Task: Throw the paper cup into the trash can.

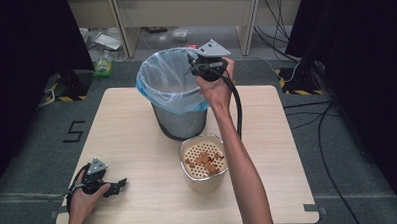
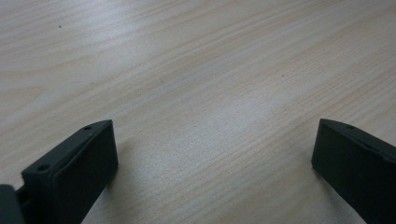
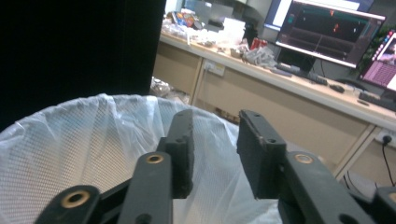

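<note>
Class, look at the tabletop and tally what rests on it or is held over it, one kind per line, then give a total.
Bins lined with a bag: 1, the metal bin
Perforated containers holding brown pieces: 1, the cream container
Hand-held grippers: 2, the left hand-held gripper and the right hand-held gripper
Total: 4

A: What's the room like? Dark grey carpet (image 1: 32,148), black curtains (image 1: 28,33) on both sides.

B: Yeah, plus hazard tape (image 1: 66,98) on the floor, cables (image 1: 312,118) trailing right, and a "5" (image 1: 74,131) marked left of the table (image 1: 137,144).

A: There's a beige desk (image 3: 299,88) at the back with lit monitors (image 3: 327,32) and clutter. Wall sockets (image 3: 214,68) under it.
</note>
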`<state>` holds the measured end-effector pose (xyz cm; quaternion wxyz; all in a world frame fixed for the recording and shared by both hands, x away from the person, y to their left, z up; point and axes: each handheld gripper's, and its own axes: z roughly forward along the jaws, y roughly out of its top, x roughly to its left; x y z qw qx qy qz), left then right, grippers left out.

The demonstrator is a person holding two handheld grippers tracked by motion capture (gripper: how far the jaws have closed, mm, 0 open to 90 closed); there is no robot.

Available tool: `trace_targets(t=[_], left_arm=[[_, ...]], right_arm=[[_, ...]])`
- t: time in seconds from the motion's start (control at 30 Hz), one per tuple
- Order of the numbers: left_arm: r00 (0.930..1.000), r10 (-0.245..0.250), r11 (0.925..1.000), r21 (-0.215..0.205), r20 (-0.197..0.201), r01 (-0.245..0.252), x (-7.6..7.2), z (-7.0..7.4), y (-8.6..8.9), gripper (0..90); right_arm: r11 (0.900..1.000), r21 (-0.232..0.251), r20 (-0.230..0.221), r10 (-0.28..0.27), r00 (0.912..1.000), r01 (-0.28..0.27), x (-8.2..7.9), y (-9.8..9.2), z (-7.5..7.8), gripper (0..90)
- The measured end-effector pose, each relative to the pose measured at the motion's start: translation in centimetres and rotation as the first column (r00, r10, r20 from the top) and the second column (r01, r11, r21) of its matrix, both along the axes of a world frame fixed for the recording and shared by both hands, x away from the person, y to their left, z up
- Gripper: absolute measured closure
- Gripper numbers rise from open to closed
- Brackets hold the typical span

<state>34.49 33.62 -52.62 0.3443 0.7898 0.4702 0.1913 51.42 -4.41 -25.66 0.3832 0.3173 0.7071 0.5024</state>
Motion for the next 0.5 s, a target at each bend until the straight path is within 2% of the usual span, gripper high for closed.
trace_targets(t=[0.17, 0.27, 0.5], left_arm=[[1.0000, 0.000, 1.0000, -0.002, 0.001, 0.000, 0.0, 0.0, 0.0, 0.0], [1.0000, 0.001, 1.0000, -0.002, 0.001, -0.001, 0.0, 0.0, 0.0, 0.0], [1.0000, 0.001, 1.0000, -0.001, 0.001, -0.001, 0.0, 0.0, 0.0, 0.0]], right_arm=[[1.000, 0.024, -0.021, -0.019, 0.9996, 0.019, -0.3, -1.5, -0.2, 56.9], [0.998, 0.046, -0.054, -0.034, 0.9979, 0.037, -0.6, -2.9, -0.5, 52.0], [0.997, 0.062, -0.101, -0.045, 0.9939, 0.051, -1.9, -5.8, -1.2, 47.0]])
